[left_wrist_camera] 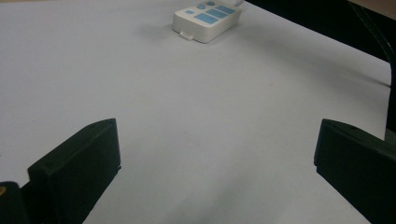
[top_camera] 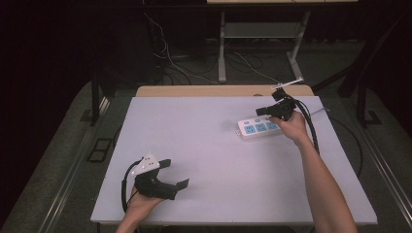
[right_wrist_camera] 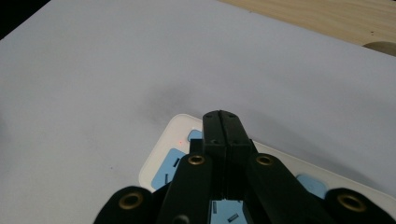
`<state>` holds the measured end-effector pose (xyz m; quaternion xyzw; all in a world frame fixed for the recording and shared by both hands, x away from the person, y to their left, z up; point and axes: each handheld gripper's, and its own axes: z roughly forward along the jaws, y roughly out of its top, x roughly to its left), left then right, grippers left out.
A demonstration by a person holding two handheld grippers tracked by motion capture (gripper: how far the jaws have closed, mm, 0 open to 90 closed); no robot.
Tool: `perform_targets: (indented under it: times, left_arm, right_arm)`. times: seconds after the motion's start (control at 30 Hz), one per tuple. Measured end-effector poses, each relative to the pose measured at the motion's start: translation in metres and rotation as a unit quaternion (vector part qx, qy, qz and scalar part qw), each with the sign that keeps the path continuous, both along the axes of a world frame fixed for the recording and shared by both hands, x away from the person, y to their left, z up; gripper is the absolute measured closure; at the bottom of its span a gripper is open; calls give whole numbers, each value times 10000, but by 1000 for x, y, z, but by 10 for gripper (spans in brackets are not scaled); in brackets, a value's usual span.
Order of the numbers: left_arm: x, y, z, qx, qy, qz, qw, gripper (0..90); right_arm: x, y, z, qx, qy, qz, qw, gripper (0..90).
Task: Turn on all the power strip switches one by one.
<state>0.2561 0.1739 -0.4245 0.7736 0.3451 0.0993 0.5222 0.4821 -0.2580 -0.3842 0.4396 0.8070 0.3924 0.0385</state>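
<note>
The right gripper [right_wrist_camera: 226, 122] is held pressed together, seemingly just above the power strip [top_camera: 258, 128]; the left gripper [left_wrist_camera: 217, 154] is spread over the counter [top_camera: 218, 160].

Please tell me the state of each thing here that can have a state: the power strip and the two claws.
power strip: lying flat on the white table, sockets up, nothing plugged into the sockets that show; a small red light is lit.
left claw: open, empty, near the table's front edge.
right claw: shut, empty, over the power strip.
</note>
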Motion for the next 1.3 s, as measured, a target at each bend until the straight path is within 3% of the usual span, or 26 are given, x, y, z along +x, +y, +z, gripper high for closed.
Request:
perform_targets:
  times: [0.37,1.17,1.3]
  left_arm:
    - [0,0,0,-4,1,3,10000,0]
    - [0,2,0,-25,-6,20,10000,0]
    - [0,2,0,-24,-7,18,10000,0]
  right_arm:
    - [1,-10,1,-37,-1,-111,9999,900]
    - [11,-4,-33,-185,293,-106,9993,900]
    - [12,-8,-36,-27,324,-190,9993,900]
